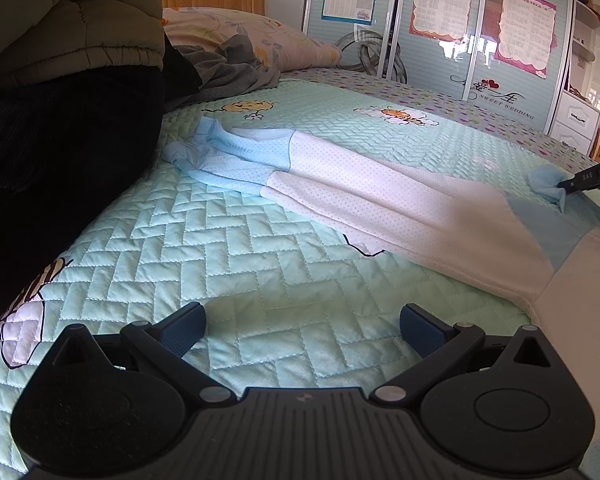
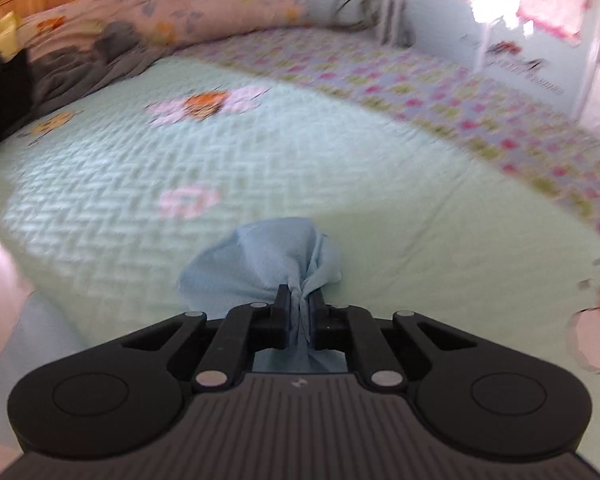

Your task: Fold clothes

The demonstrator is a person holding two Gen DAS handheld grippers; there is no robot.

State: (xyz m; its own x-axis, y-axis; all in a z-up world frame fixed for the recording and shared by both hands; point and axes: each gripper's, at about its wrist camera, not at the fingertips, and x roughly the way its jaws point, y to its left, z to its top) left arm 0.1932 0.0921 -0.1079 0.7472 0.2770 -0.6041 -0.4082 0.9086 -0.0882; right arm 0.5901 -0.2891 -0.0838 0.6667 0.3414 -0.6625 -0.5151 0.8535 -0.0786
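I have the long white and pale-blue dotted knit garment (image 1: 380,204) stretched out flat across the mint-green quilted bedspread with the herringbone stitching (image 1: 228,240), because a piece laid straight and smooth gives me clean lines to fold along. Its pale-blue ribbed cuffs (image 1: 204,140) lie at the end nearest the person in the olive padded jacket (image 1: 80,20), who sits on the bedspread just beside that end. The opposite end of the garment is the one I am working.

My right gripper (image 2: 300,308) has its jaws pressed together on a bunched pale-blue corner of the garment (image 2: 268,256); the cloth fans out beyond the fingertips and a strand of it runs back between the two black fingers. I judge that I pinch it here, at the far tip, so that I can carry this end back over the white middle of the garment. In the left wrist view the same gripper (image 1: 562,184) shows as a dark tip biting the blue corner, raised slightly off the bedspread. It points downward at a slant, and its own view is smeared, so finer detail around the garment is hard to read there.

My left gripper (image 1: 302,326) hangs above the bare bedspread on the near side of the garment, apart from the cloth, its blue-padded fingers (image 1: 184,328) spread wide with nothing between them. It slants down toward the garment's middle, well placed, I think, to pin the fold line.
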